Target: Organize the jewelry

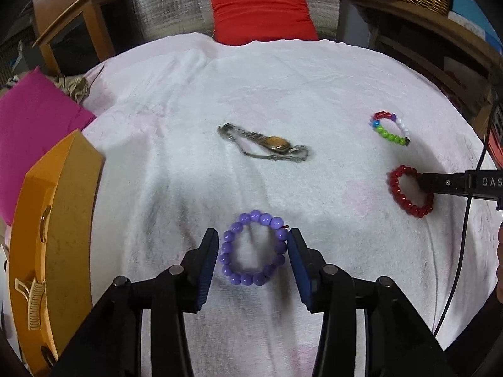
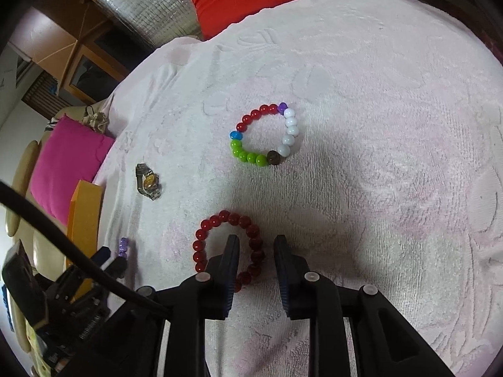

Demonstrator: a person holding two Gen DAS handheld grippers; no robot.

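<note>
My left gripper [image 1: 253, 251] has its jaws spread w/ the purple bead bracelet [image 1: 254, 248] lying flat between them on the white towel [image 1: 283, 94]; the right pad sits at the beads, the left pad just clear, nothing pinched. My right gripper [image 2: 255, 253] has jaws partly spread, straddling the near side of the red bead bracelet [image 2: 229, 245]: left jaw inside the ring, right jaw outside, pads not pressing on the beads. Bracelet rests flat on the towel. Multicolour bead bracelet [image 2: 265, 135] lies farther out, apart from the red one. A wristwatch [image 1: 264, 146] w/ metal band lies mid-towel. Orange box [image 1: 53, 235] at the towel's left edge, pink cushion [image 1: 34, 125] behind it, red cushion [image 1: 262, 11] at the far side.
</note>
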